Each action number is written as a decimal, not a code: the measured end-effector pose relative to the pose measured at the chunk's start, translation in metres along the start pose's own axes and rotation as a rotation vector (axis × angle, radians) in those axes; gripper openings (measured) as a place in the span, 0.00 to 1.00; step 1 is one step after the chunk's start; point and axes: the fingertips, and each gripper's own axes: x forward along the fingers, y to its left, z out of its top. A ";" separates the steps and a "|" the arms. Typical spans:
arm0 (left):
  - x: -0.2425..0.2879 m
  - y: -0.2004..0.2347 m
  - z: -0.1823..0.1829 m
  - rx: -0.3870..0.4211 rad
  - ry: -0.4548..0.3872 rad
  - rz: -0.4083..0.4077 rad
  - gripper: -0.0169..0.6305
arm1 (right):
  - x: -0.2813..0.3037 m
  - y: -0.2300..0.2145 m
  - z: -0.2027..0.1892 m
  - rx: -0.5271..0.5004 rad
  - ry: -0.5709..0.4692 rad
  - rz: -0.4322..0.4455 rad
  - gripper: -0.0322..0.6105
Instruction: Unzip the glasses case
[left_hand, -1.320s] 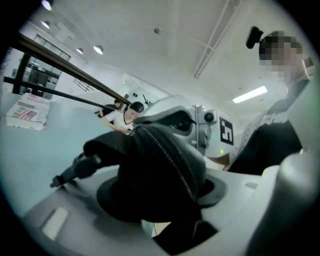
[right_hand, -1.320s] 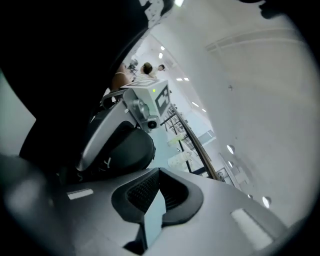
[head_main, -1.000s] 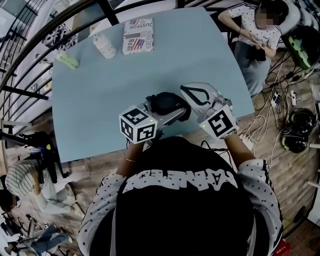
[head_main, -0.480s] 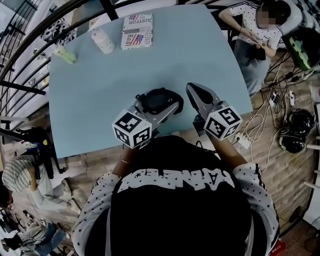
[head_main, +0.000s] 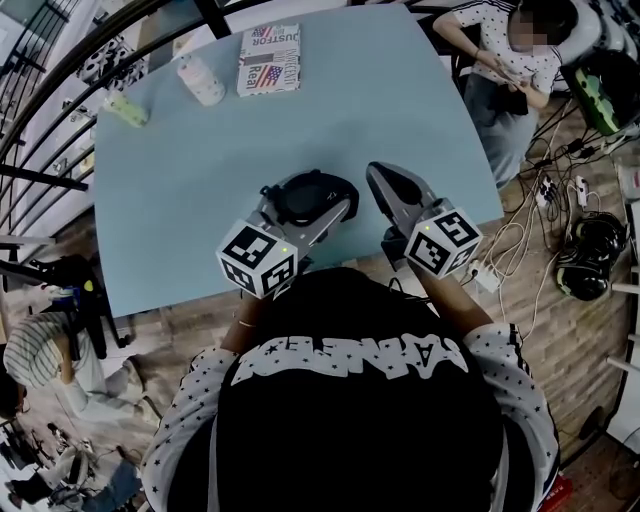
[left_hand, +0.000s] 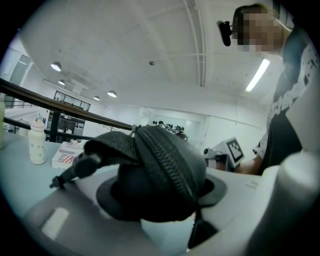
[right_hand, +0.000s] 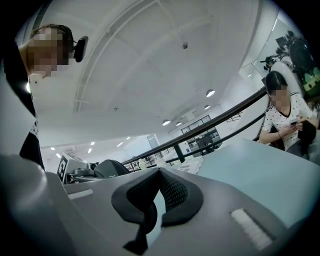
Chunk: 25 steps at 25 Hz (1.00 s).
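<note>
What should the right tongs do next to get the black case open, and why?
Probably open the right tongs and bring them over to the small metal zip pull on the black zipped glasses case. The left tongs clamp the case, its zip looks fully closed, and the right tongs are shut, empty and apart from it.

Black on the rounded zipped fabric glasses case (left_hand: 160, 160); pale blue on the wide table (head_main: 400, 100); black-and-white marker squares on the grey left gripper (head_main: 312, 208) and right gripper (head_main: 377, 177).
</note>
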 end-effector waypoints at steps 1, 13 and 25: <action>0.000 0.000 0.000 0.002 0.000 0.000 0.03 | 0.000 0.000 -0.001 0.000 0.001 0.001 0.06; -0.003 0.000 -0.007 0.041 0.020 0.013 0.03 | -0.001 0.008 -0.007 -0.026 0.020 0.024 0.05; -0.001 -0.002 -0.007 0.056 0.030 0.016 0.03 | 0.000 0.007 -0.002 -0.023 0.017 0.036 0.05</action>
